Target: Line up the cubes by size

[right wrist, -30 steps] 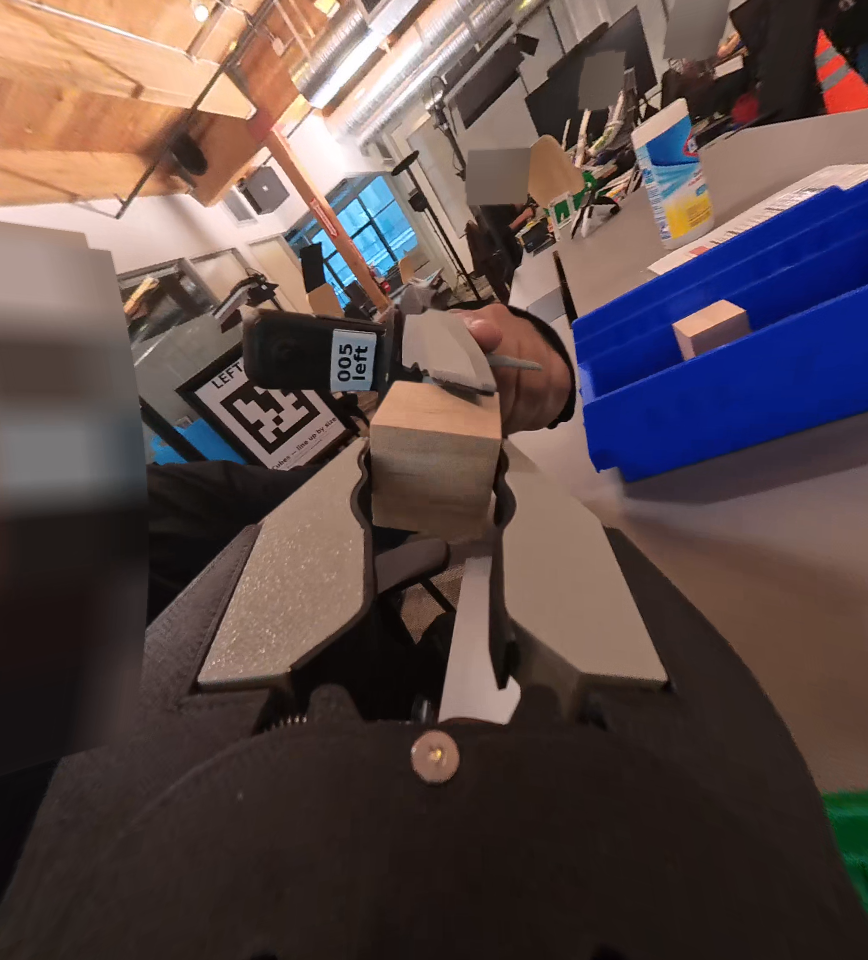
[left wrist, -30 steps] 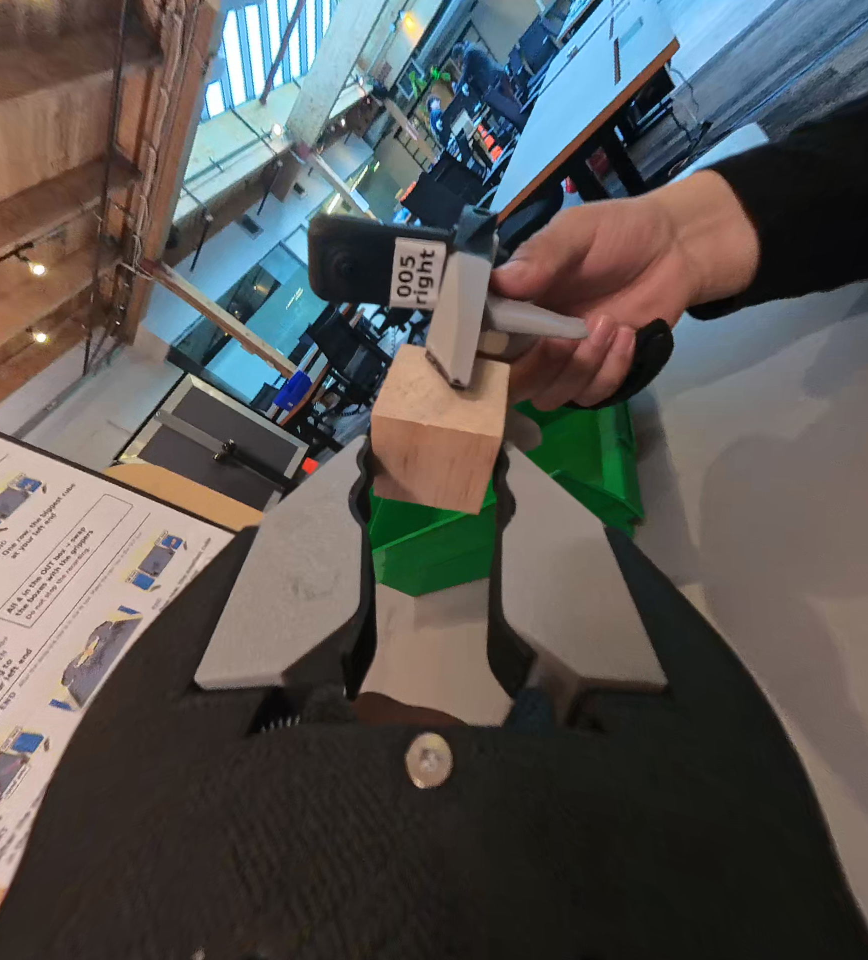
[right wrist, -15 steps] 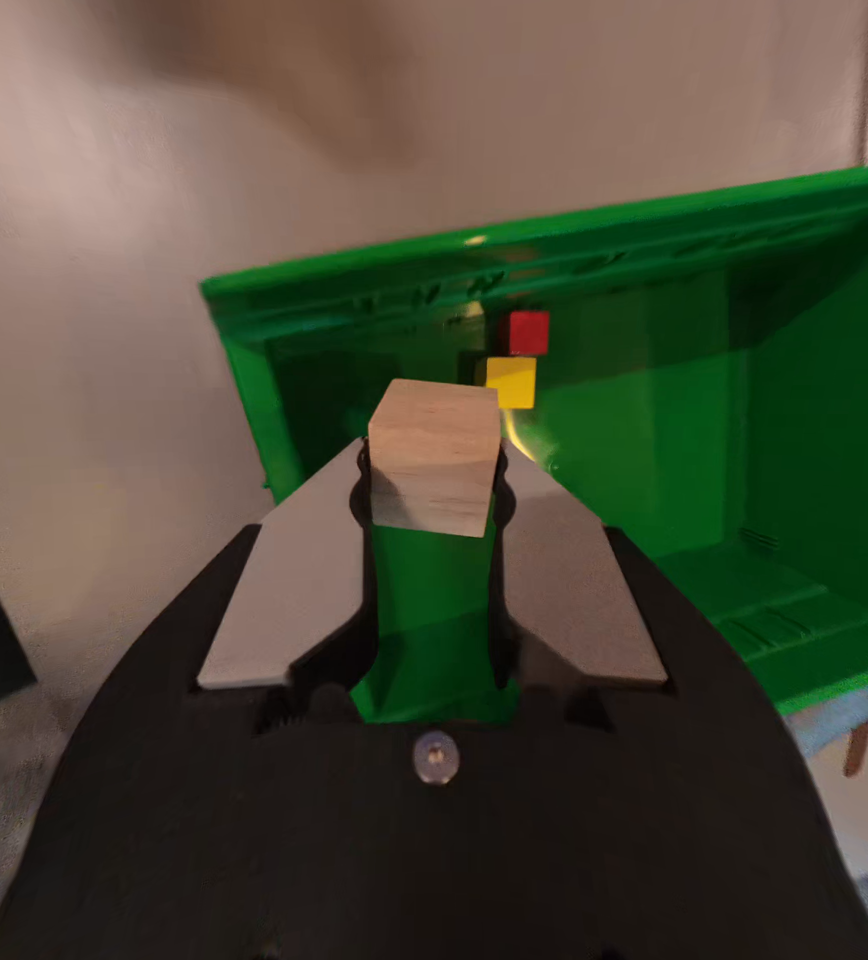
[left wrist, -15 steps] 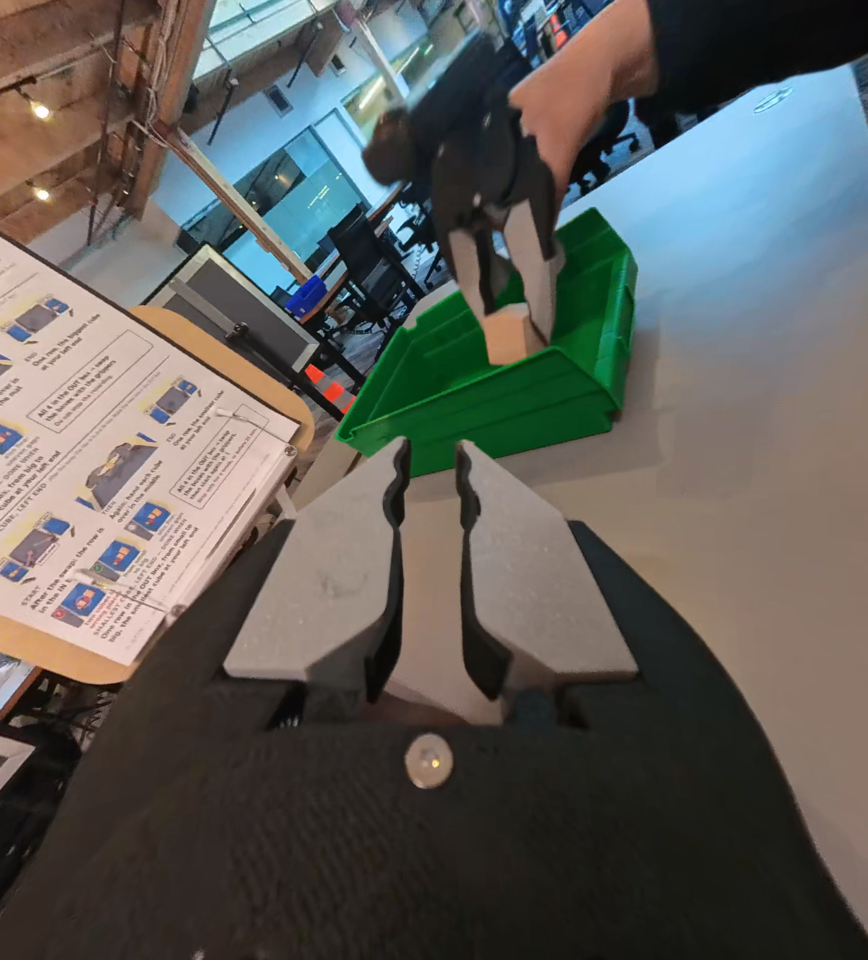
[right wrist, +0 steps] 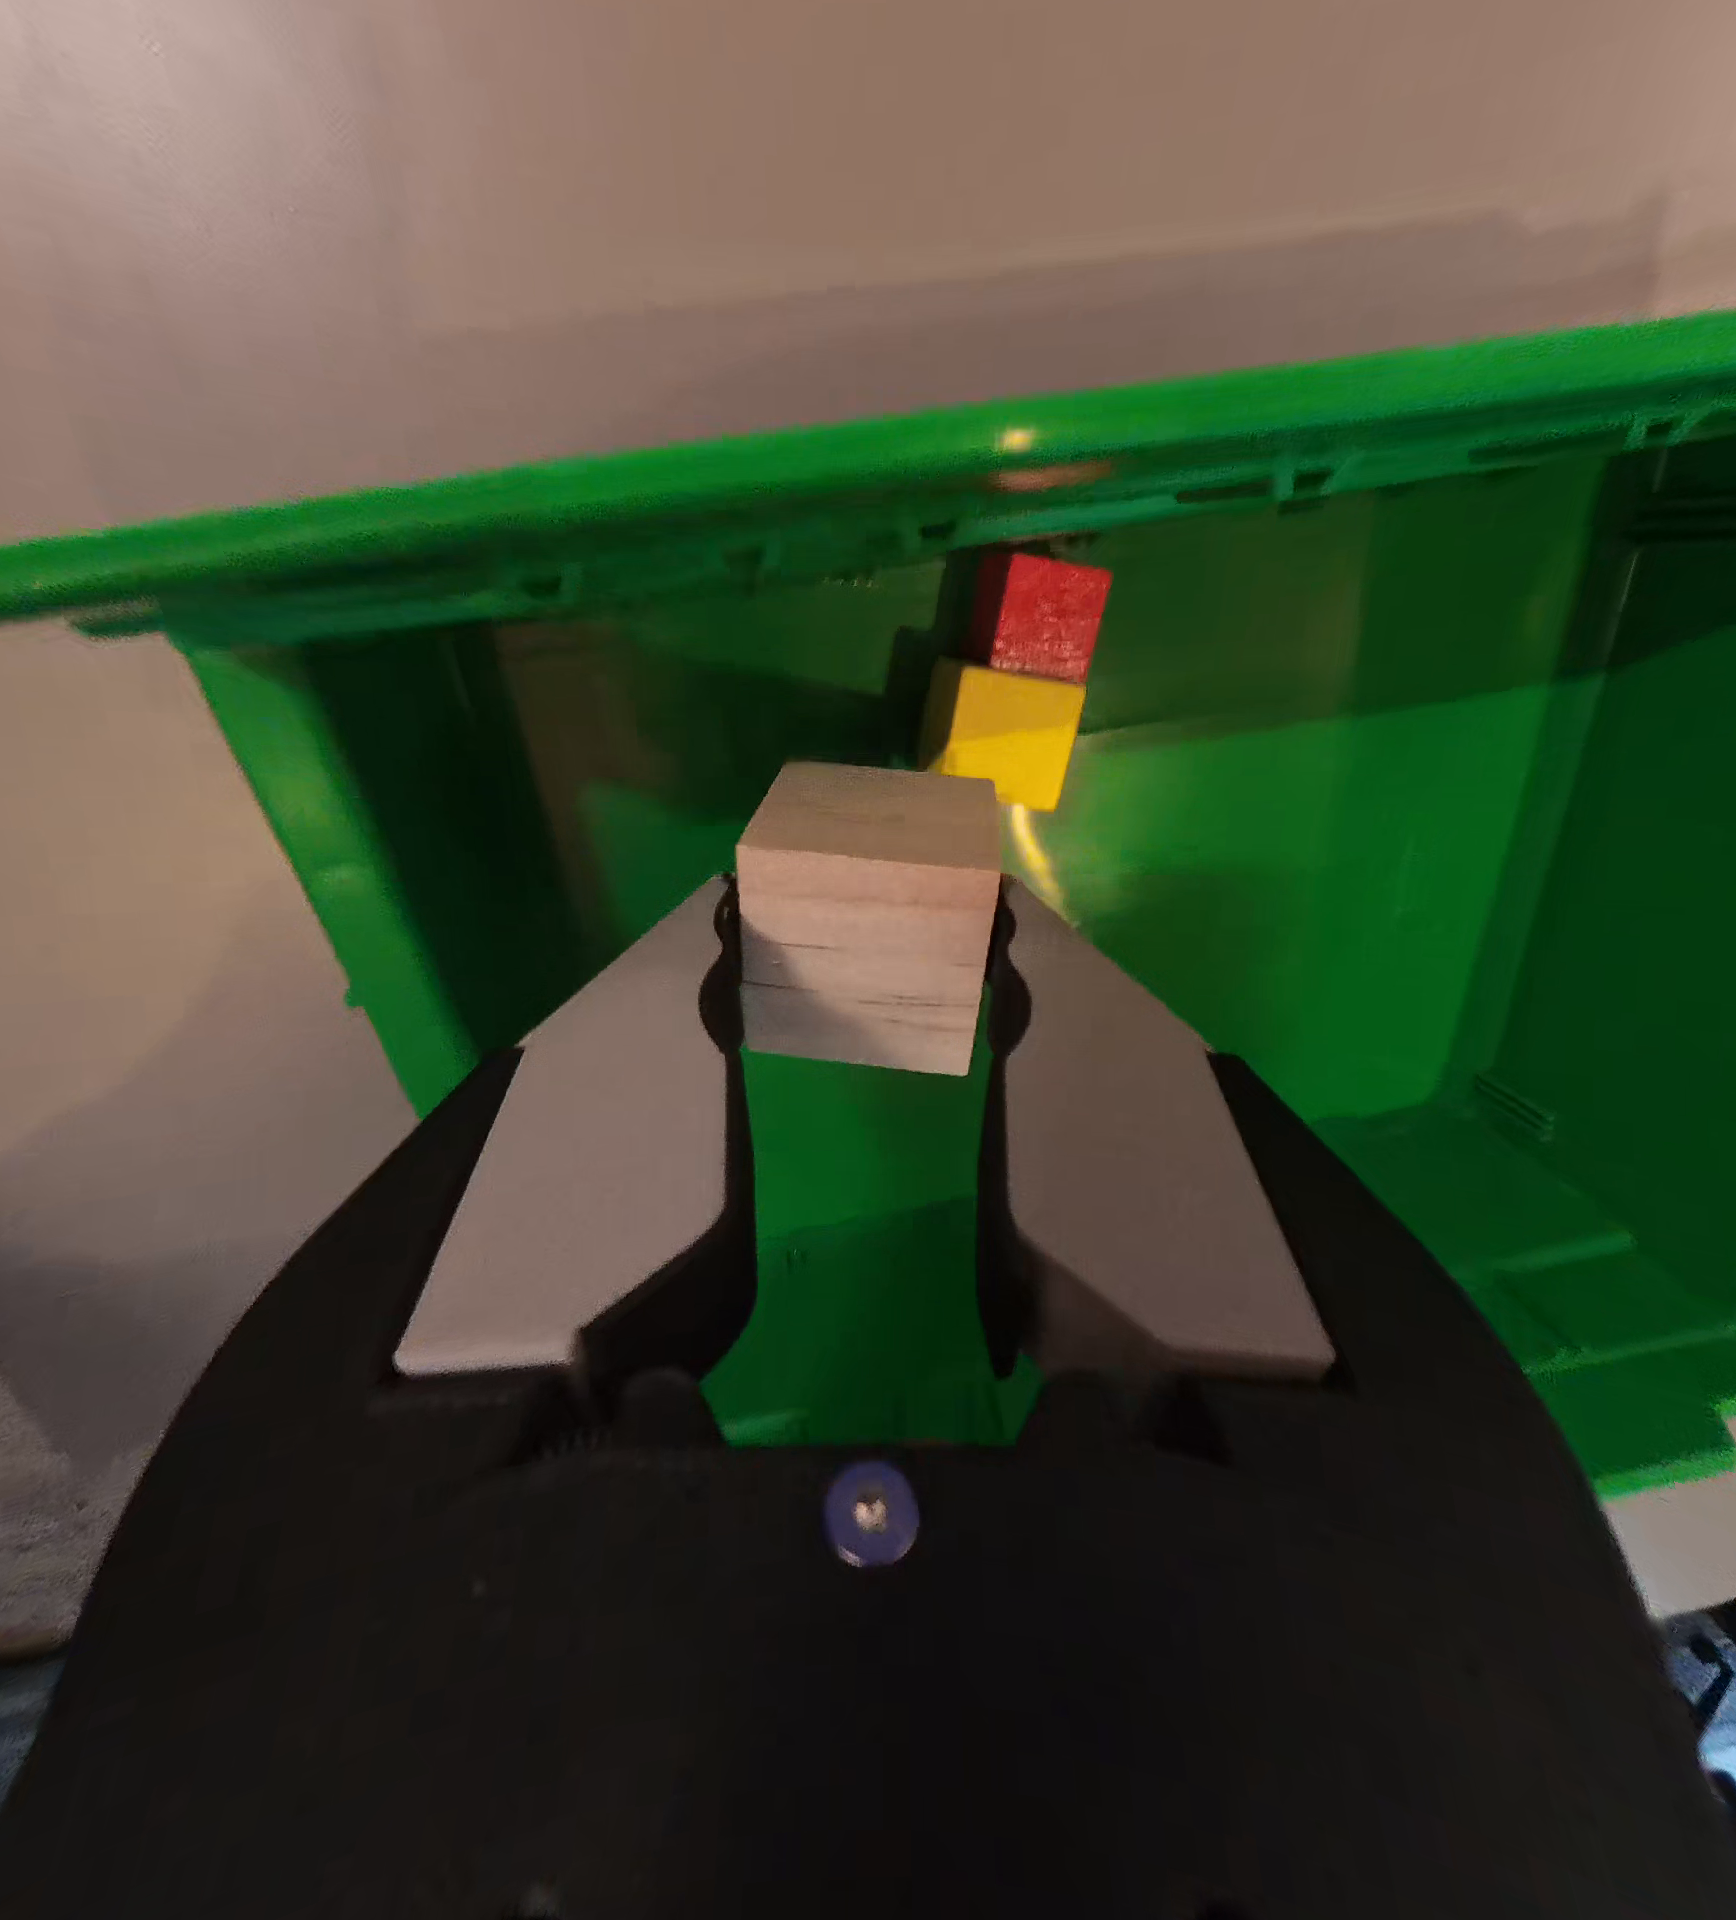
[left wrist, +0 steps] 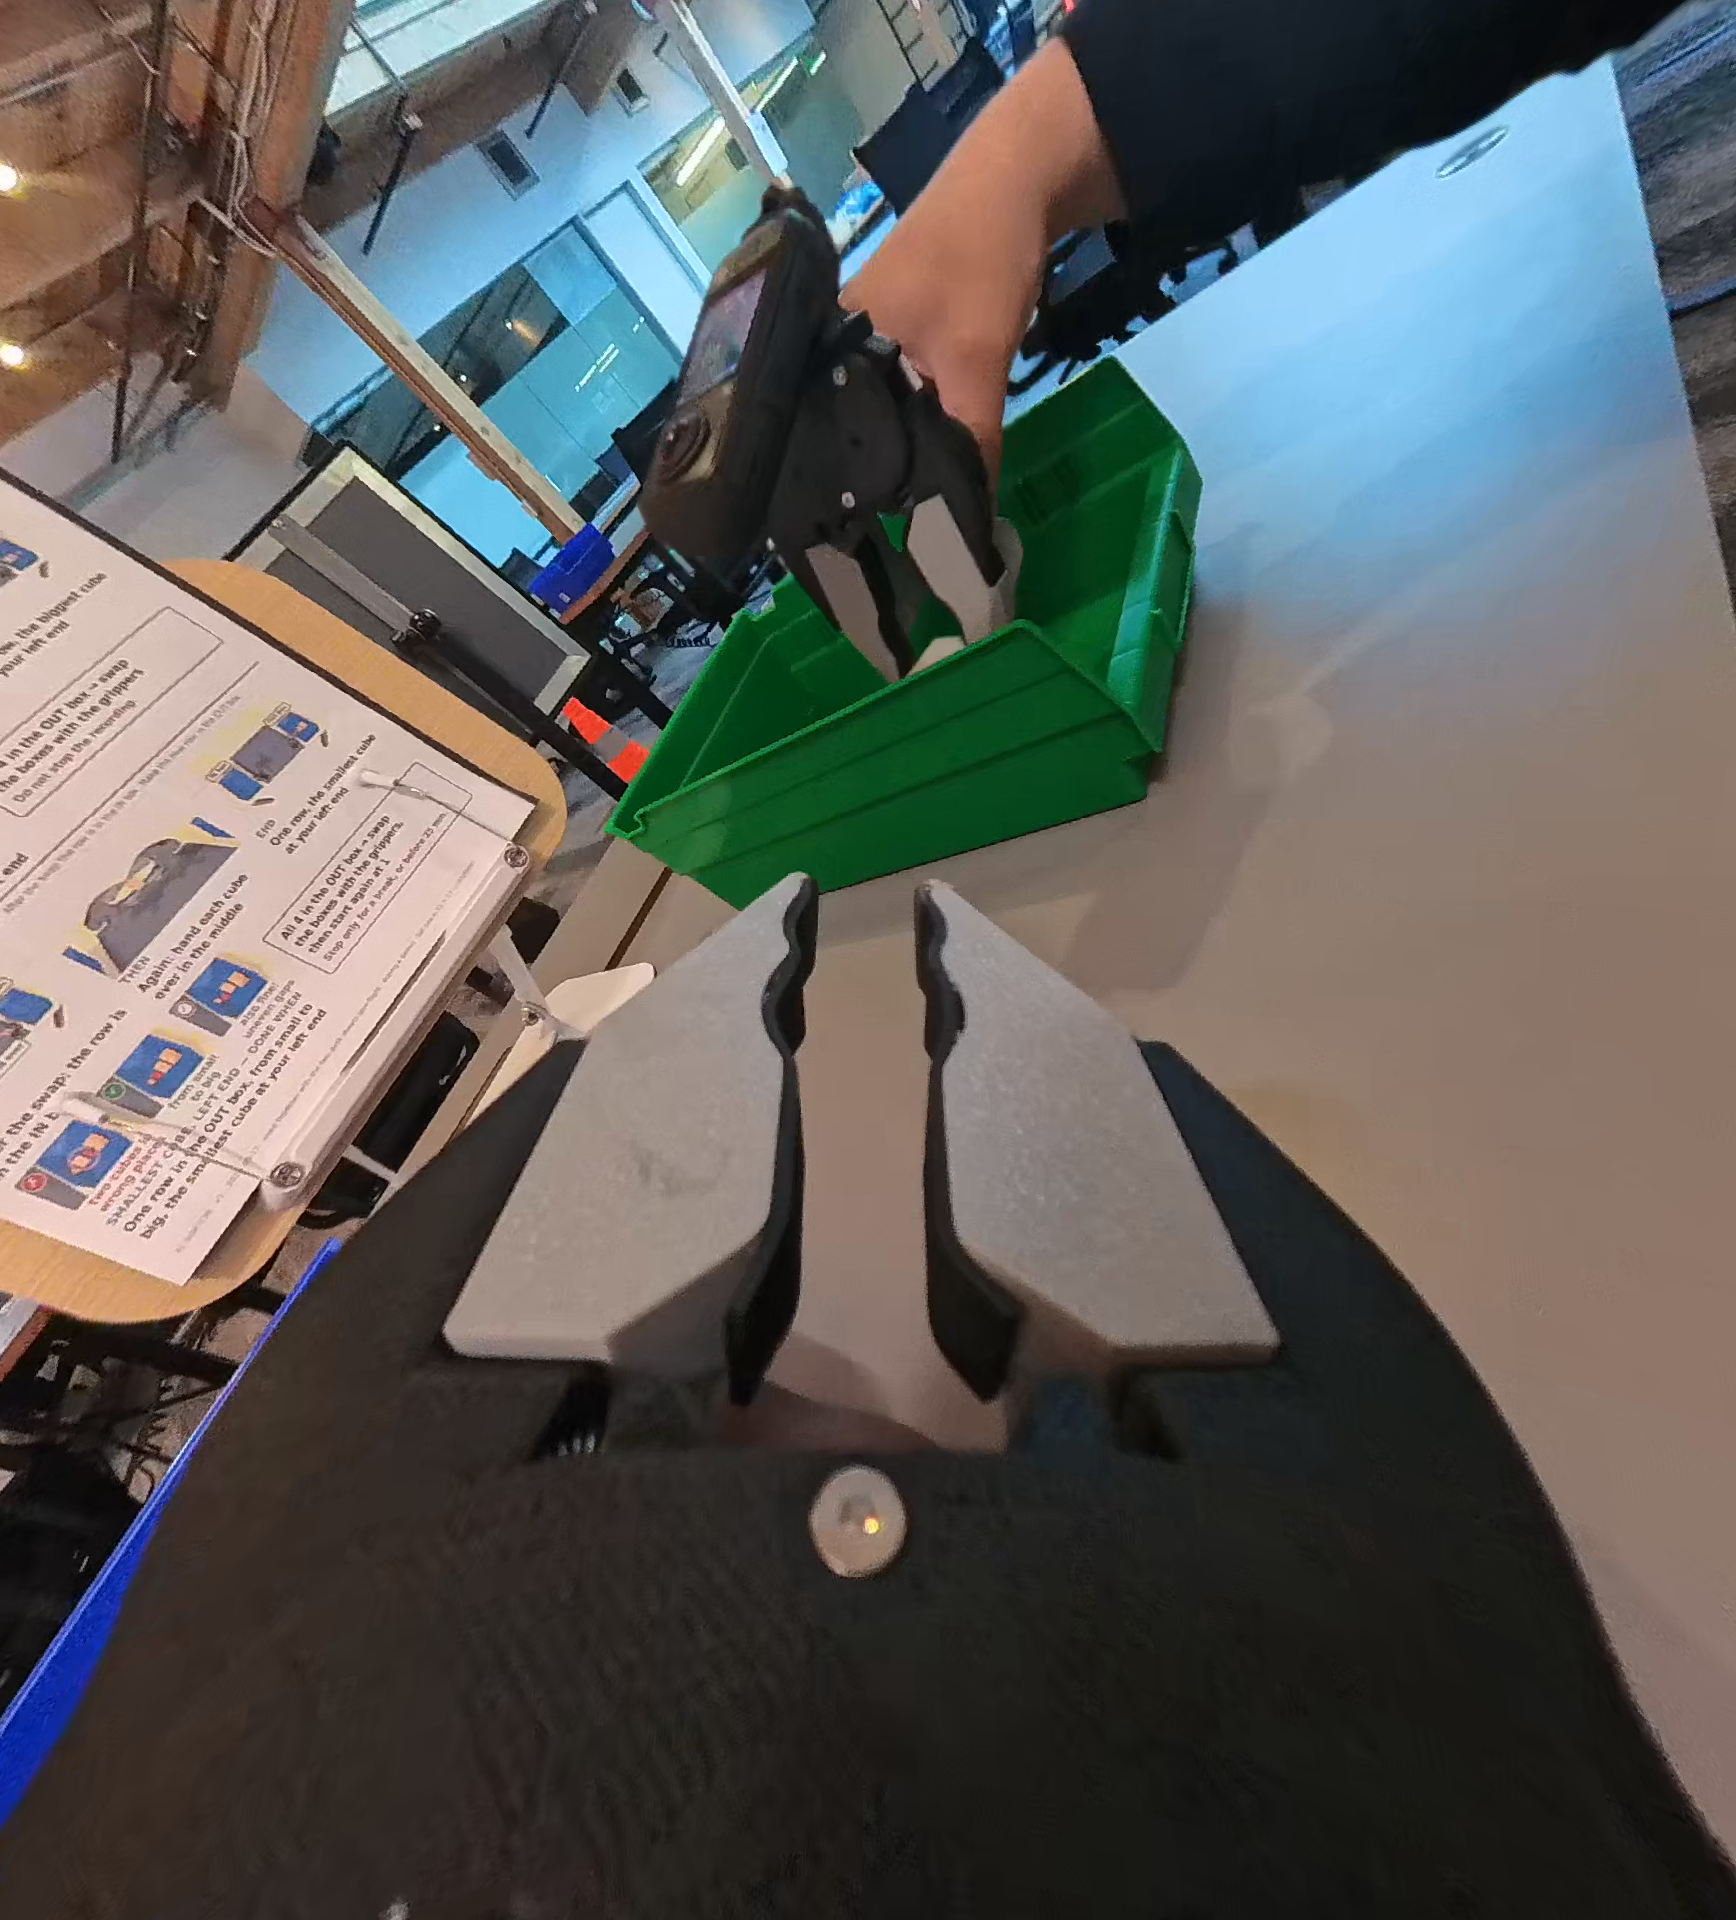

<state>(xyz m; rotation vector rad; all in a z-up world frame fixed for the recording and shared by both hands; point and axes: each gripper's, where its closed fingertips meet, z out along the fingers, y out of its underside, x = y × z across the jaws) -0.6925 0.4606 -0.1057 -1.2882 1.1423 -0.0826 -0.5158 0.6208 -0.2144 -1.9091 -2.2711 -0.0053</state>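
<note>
R gripper (right wrist: 869, 914) pinching wood cube (right wrist: 869, 925), yellow cube (right wrist: 1004, 732), red cube (right wrist: 1040, 618) ahead in green bin (right wrist: 635, 520)

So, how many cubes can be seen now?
3. The plain wooden cube is clamped in the right gripper above the green plastic bin; the yellow cube and red cube lie inside. Others may be hidden.

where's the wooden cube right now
The wooden cube is clamped in the right gripper, held inside the green bin, just in front of the yellow cube and red cube.
</note>
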